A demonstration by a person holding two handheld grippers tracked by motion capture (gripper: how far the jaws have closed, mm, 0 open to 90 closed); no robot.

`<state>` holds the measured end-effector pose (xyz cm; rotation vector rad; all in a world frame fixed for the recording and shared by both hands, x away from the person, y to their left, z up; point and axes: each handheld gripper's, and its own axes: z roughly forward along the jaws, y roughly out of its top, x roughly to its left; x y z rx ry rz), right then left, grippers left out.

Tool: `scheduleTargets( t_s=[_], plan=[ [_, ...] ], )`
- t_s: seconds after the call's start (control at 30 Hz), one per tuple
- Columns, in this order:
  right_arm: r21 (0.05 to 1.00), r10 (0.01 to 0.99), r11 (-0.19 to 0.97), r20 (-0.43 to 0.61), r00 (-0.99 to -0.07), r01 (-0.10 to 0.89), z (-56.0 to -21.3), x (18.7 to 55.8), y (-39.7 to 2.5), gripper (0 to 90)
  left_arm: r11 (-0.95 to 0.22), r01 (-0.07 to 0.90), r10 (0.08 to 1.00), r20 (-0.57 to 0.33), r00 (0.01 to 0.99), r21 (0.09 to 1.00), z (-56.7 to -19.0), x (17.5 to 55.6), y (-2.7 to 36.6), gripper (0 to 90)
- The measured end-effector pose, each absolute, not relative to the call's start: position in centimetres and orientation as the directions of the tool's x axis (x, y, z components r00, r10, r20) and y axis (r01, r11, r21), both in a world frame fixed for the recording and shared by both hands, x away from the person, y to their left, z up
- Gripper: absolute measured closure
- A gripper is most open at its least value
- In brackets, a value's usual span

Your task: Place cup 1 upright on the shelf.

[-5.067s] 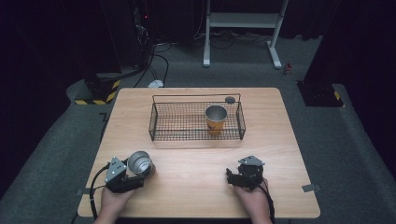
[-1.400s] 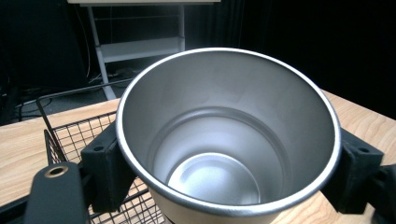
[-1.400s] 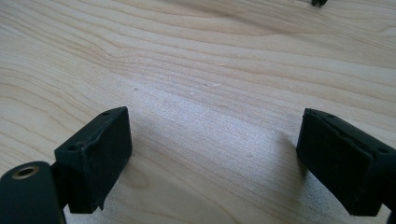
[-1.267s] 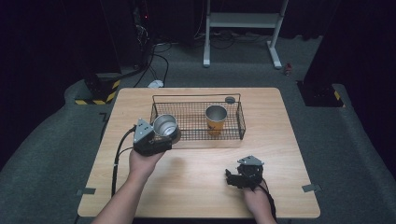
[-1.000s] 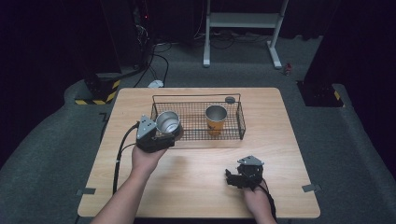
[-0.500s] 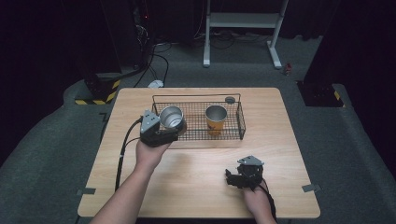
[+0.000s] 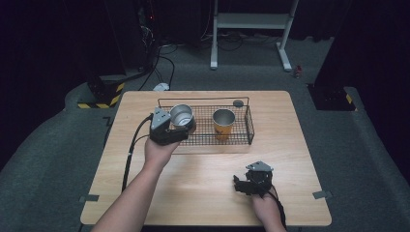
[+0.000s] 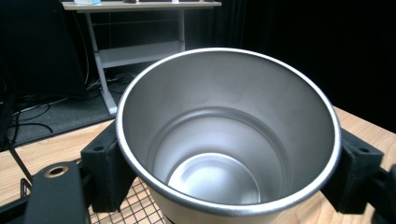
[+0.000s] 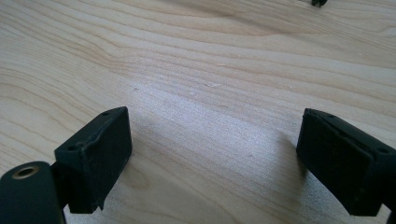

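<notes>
The left gripper [image 7: 175, 129] is clamped on a steel cup [image 7: 181, 115], one black jaw on each side of its wall, and holds it upright above the left end of the wire basket [image 7: 249, 126]. In the left gripper view the cup [image 8: 227, 135] is empty and the basket mesh shows just under it. One yellow cup [image 7: 223, 122] already stands inside the basket, near the middle. I judge that the carrying is almost done; what is left is to lower the steel cup beside the yellow one and to release it. The right gripper [image 7: 247, 182] rests on the table [image 7: 193, 193] with its jaws apart and nothing between them.
</notes>
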<state>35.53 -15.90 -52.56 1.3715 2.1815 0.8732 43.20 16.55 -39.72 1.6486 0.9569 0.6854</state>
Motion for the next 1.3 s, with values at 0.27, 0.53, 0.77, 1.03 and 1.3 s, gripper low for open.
scheduleTargets(
  t_s=[0.27,0.53,0.77,1.03,1.3],
  plan=[
    [0.699,0.903,0.316,-0.015,-0.429,0.641,-52.6,35.4,-15.9,10.3,-0.108,0.26,0.865,-0.038,0.5,0.96,-40.2,44.3,16.6,18.9],
    [0.699,0.903,0.316,-0.015,-0.429,0.642,-52.6,35.4,-15.9,10.3,-0.099,0.274,0.872,-0.049,0.487,0.957,-40.8,45.3,17.1,18.8],
    [0.699,0.904,0.314,-0.013,-0.427,0.643,-52.6,35.4,-15.9,10.2,-0.106,0.29,0.872,-0.051,0.486,0.951,-41.5,46.0,17.0,18.8],
    [0.699,0.903,0.318,-0.017,-0.429,0.641,-52.6,35.4,-15.9,10.2,-0.103,0.327,0.877,-0.07,0.476,0.939,-42.5,47.0,16.8,18.8],
    [0.699,0.903,0.316,-0.016,-0.428,0.642,-52.6,35.4,-15.9,10.2,-0.096,0.353,0.884,-0.083,0.46,0.931,-42.9,48.2,16.7,18.8]
  ],
)
